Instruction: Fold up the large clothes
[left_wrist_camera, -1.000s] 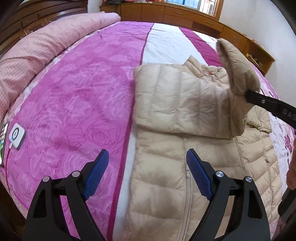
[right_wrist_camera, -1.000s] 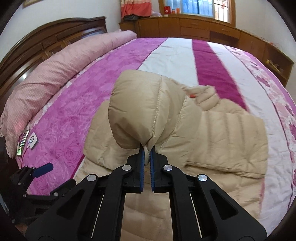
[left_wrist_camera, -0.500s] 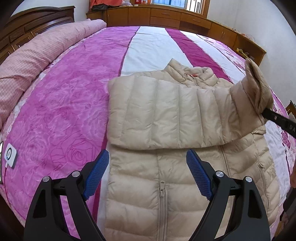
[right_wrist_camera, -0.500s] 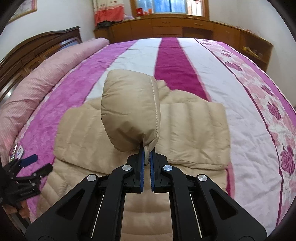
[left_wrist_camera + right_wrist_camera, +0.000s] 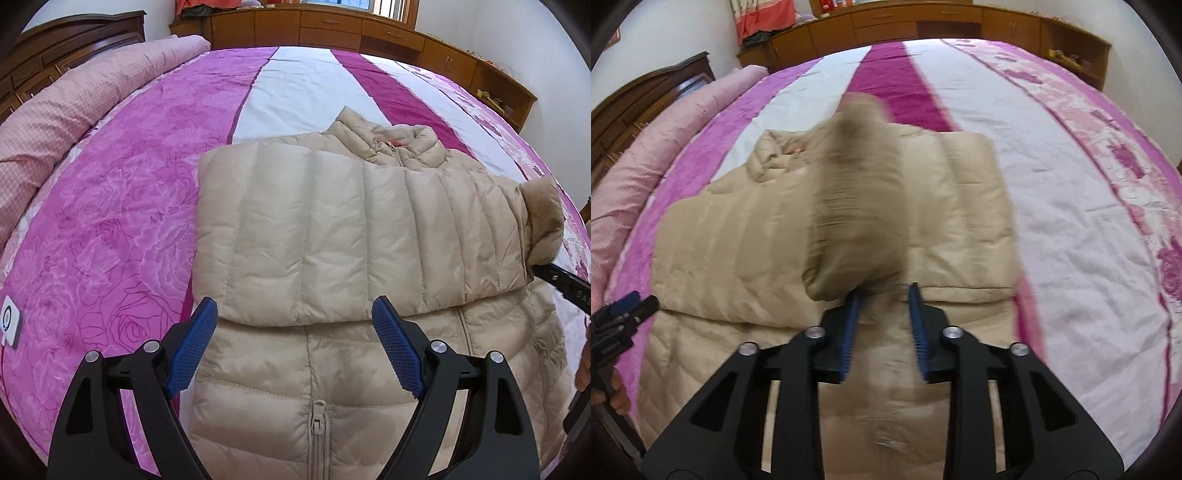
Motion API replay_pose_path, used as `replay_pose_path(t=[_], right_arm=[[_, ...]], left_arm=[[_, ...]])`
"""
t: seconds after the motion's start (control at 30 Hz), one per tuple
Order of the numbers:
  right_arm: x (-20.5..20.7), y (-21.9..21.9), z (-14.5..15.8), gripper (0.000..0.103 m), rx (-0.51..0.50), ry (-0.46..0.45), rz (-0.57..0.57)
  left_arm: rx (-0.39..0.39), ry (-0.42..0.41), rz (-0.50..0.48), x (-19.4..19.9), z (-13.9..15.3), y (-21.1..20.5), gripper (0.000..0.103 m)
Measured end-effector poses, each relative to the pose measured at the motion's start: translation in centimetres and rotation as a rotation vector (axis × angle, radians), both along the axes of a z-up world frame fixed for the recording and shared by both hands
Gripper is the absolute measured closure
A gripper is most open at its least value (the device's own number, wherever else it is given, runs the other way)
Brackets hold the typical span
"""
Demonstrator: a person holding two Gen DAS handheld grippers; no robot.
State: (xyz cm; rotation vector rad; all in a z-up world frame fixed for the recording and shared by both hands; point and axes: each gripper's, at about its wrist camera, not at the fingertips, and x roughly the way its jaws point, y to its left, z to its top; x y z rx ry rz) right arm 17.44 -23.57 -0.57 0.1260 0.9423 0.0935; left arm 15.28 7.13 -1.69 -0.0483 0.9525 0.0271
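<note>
A beige quilted down jacket [image 5: 332, 369] lies zipped, front up, on the bed. One sleeve [image 5: 351, 236] is folded across its chest from left to right. My left gripper [image 5: 295, 325] is open and empty, hovering over the jacket's front just below that sleeve. My right gripper [image 5: 884, 295] has its jaws parted, and the sleeve cuff [image 5: 857, 229], motion-blurred, hangs just in front of them; the cuff also shows in the left wrist view [image 5: 543, 221]. The right gripper shows at the right edge of the left wrist view [image 5: 565, 284].
The bed has a magenta, white and pink floral cover [image 5: 110, 221]. A pink rolled quilt [image 5: 74, 107] lies along its left side. A small white device [image 5: 9, 321] sits at the left edge. Wooden cabinets [image 5: 369, 29] line the far wall.
The right gripper carried the sleeve cuff across the jacket to the right and lower, then opened its jaws, letting the cuff go. The left gripper shifted right over the jacket.
</note>
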Motion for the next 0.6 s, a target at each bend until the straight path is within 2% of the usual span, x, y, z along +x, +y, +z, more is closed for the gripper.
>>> replay_pose_path(t=[0.13,0.2,0.43,0.6], right_arm=[[-1.0,-2.8,1.0,0.051,0.017,-0.028,-0.032],[-1.3,-3.8,1.8,0.047,0.031,-0.046,-0.044],[-1.4,-5.4,4.1,0.044,0.104,-0.106,-0.072],[0.8,-3.5,1.6,0.042,0.048,-0.034,-0.032]], left_arm=[[0.018,-0.005,0.001,0.2,-0.2,-0.1,0.020],[0.019,-0.006,0.005,0.3,-0.2,-0.1,0.020],[0.026,-0.003,0.006,0.6,-0.3,-0.4,0.020],[0.028,-0.006,0.009,0.6,-0.6,-0.5,0.020]])
